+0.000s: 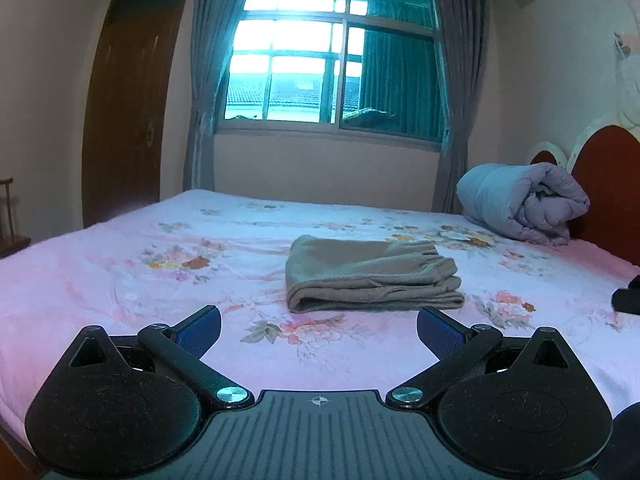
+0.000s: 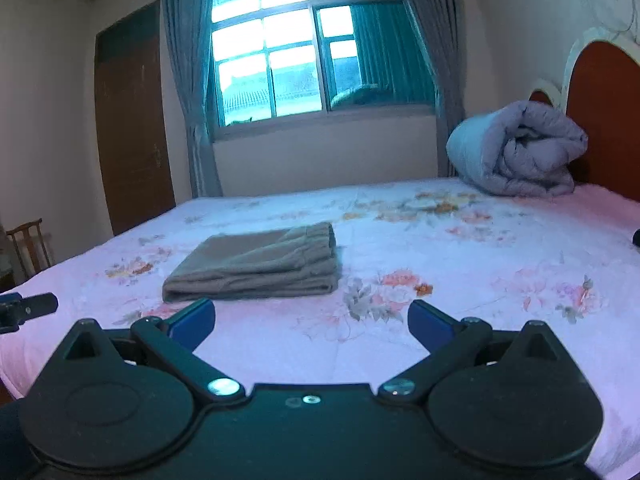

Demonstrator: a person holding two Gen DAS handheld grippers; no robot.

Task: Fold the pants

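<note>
Grey-brown pants: pants point(image 1: 370, 274) lie folded into a thick, flat stack on the bed, waistband end toward the right, fold edge facing near.
Bed: pink flowered sheet point(image 1: 120, 264) covers the bed, with bare sheet on every side of the stack.
Left gripper: left gripper point(image 1: 319, 330) is spread wide, blue pads point(image 1: 202, 330) far apart, nothing between them. It sits above the near part of the sheet, just short of the stack's near edge and not touching it.
Right gripper: right gripper point(image 2: 311, 322) is likewise spread wide and holds nothing. The stack point(image 2: 256, 266) lies ahead and to its left, apart from its fingers.
Other gripper in view: in the right wrist view a tip of the left one shows at the far left edge point(image 2: 28, 308); in the left wrist view a dark tip shows at the right edge point(image 1: 628, 298).
Quilt: a rolled grey quilt point(image 1: 524, 202) rests at the far right by the red headboard point(image 1: 608, 192).
Far wall: a window point(image 1: 316, 60) with grey curtains, and a brown door point(image 1: 128, 92) to its left.
</note>
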